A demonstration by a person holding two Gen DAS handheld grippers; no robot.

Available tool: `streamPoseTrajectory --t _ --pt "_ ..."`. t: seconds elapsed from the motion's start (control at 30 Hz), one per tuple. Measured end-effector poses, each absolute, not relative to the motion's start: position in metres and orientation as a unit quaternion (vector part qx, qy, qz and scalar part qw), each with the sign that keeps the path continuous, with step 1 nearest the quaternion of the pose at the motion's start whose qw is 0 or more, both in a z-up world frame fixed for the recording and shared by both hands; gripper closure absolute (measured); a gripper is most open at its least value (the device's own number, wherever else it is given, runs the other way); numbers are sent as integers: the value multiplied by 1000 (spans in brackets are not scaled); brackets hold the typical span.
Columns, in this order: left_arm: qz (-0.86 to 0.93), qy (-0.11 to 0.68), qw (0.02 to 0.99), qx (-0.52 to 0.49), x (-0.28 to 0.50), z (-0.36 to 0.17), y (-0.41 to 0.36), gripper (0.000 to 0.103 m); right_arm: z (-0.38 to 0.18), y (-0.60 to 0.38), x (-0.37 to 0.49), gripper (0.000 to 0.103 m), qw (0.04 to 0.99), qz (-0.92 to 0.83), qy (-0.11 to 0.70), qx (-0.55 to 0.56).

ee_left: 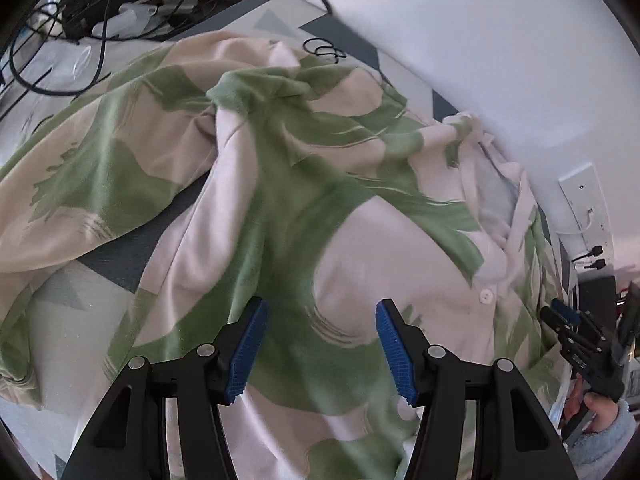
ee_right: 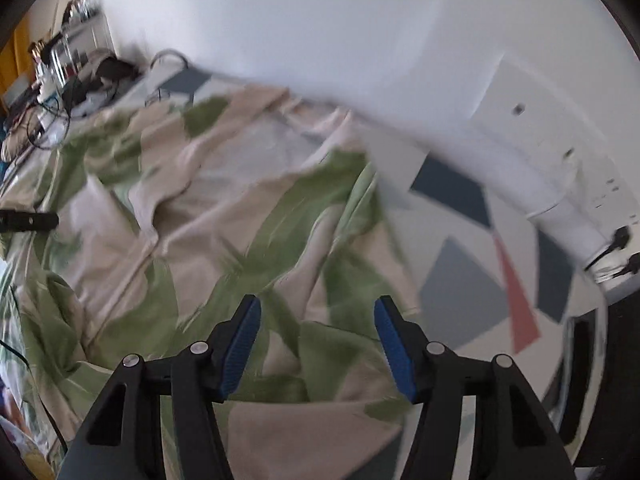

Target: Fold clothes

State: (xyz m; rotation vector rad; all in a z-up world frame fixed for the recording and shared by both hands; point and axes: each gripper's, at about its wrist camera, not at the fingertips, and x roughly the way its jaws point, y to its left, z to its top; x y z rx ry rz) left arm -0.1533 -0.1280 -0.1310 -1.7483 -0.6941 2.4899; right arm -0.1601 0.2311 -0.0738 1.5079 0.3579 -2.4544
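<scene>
A cream garment with broad green brush-stroke patches [ee_left: 280,184] lies crumpled and spread over a bed sheet. Its collar [ee_left: 496,208] and a white button [ee_left: 486,295] show at the right. My left gripper [ee_left: 322,308] hangs just above the cloth, open, with nothing between its blue pads. In the right wrist view the same garment [ee_right: 224,216] is blurred. My right gripper [ee_right: 316,306] stands open over the garment's right-hand edge. The right gripper [ee_left: 576,332] also shows in the left wrist view, held by a hand in a fuzzy pale-blue sleeve [ee_left: 600,436].
The sheet [ee_right: 460,280] has grey, dark blue and pink geometric shapes. A white wall [ee_left: 480,40] runs along the far side, with a socket panel [ee_left: 584,208]. Black cables and dark devices [ee_left: 120,4] lie at the bed's far left. A cluttered shelf [ee_right: 64,56] stands beyond.
</scene>
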Motion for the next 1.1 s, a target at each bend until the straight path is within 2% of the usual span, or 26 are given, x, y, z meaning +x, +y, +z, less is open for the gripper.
streamPoseTrajectory --t 0.03,0.07,0.1,0.17,0.57,0.77,0.87,0.93,1.03,1.07,1.1 --pt "800 -217 9 -560 -154 -131 -127 47 -79 235 -163 67 112 -834 122 527" --pt "801 -211 8 -560 -154 -131 -125 47 -85 239 -167 83 105 -827 121 538" --pt "802 -204 6 -561 -155 -130 -123 47 -89 248 -170 90 97 -824 110 548" --pt "804 -196 6 -561 -157 -130 -119 47 -89 262 -174 94 93 -824 93 551" --pt "809 -172 -12 -563 -179 -128 -96 47 -55 356 -223 98 -40 -862 43 504" --pt "808 -161 1 -567 -184 -128 -87 47 -89 374 -258 98 -65 -844 49 531" --pt "810 -152 2 -566 -184 -128 -82 45 -96 377 -269 97 -73 -846 45 526" --pt "809 -143 5 -570 -183 -127 -80 45 -93 382 -276 91 -80 -846 29 526" --pt "804 -144 20 -577 -175 -125 -84 45 -74 386 -269 72 -81 -860 13 504" --pt "803 -145 25 -577 -171 -122 -89 45 -66 386 -263 60 -82 -867 17 491" --pt "804 -144 28 -576 -169 -119 -93 45 -55 387 -255 55 -86 -876 22 474"
